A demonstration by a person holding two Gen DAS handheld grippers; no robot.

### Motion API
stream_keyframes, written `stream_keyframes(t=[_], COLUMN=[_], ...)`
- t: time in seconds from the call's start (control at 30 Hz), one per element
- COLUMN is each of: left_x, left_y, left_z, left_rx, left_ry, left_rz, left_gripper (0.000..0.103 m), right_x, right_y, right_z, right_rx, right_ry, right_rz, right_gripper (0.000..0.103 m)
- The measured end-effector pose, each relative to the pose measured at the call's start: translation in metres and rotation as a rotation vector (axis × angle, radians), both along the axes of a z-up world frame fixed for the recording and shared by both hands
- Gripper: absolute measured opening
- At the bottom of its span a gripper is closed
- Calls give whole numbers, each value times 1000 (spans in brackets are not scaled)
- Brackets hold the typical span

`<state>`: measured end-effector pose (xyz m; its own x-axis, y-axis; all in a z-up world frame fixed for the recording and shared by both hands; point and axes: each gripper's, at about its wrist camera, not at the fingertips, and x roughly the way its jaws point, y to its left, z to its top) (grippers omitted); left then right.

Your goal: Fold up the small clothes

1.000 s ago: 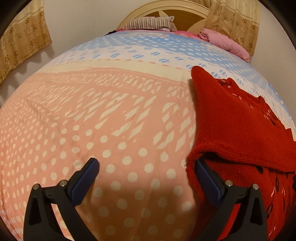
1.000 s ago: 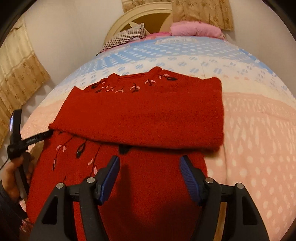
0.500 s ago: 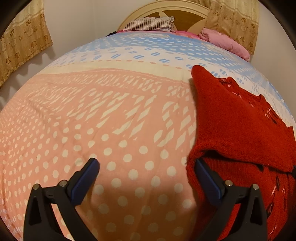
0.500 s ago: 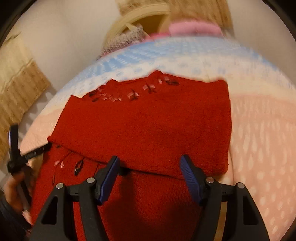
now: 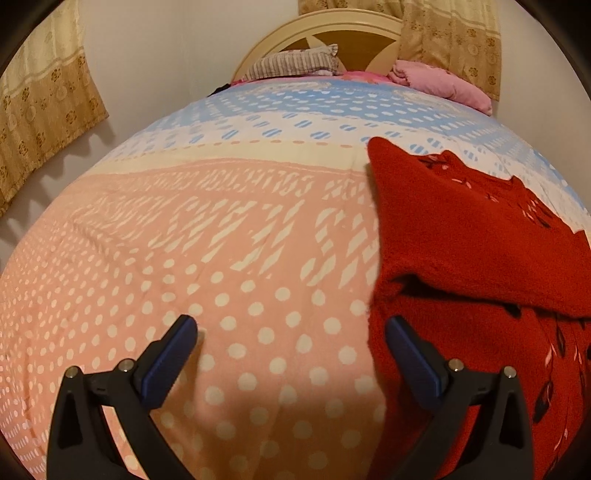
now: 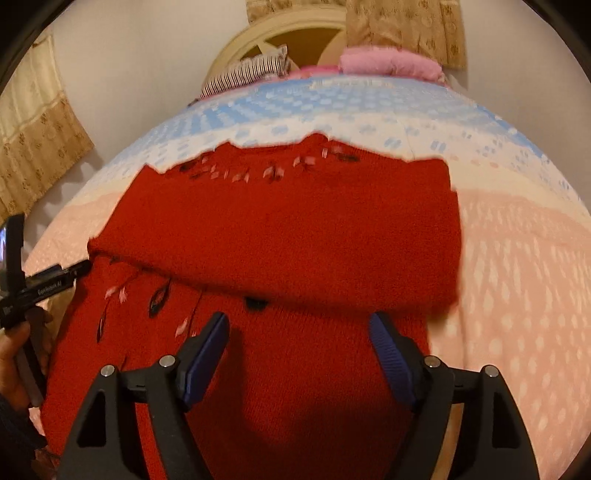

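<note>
Left wrist: your left gripper (image 5: 290, 334) hung agape, empty, over the bedspread (image 5: 221, 258), red sweater (image 5: 476, 251) at 3 o'clock, probably ready for its edge; right wrist: your right gripper (image 6: 297, 328) was opening, nothing pinched, above the sweater's half-folded middle, left tool's label (image 6: 51, 287) at 9 o'clock unreadable.

One red sweater (image 6: 280, 229) (partly folded), two grippers (image 5: 291, 336) (image 6: 297, 328), one hand (image 6: 14, 362), two pillows (image 5: 295, 64) (image 5: 439, 79), one bedspread (image 5: 207, 236), one headboard (image 5: 317, 22).
</note>
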<state>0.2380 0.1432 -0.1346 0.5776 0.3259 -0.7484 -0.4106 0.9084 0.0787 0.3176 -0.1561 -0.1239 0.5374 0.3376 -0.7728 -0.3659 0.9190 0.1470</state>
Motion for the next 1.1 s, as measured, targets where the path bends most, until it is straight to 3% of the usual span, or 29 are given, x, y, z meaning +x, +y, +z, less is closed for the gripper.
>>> stream_keyframes(t=[0.17, 0.57, 0.8, 1.1], left_x=[-8, -32, -62, -112], left_y=[-12, -31, -44, -53], left_z=[2, 3, 3, 6], left_rx=[24, 2, -49, -21], left_ry=[2, -5, 5, 23], left_rz=[-30, -105, -196, -287], left_gripper=[103, 103, 103, 103], right_x=[-8, -28, -47, -77], right_y=[-2, -7, -8, -12], right_z=[0, 2, 2, 1], right_rx=[7, 16, -5, -53], right_ry=[-13, -22, -36, -67], right_rz=[-3, -9, 8, 38], right_gripper=[79, 80, 80, 80])
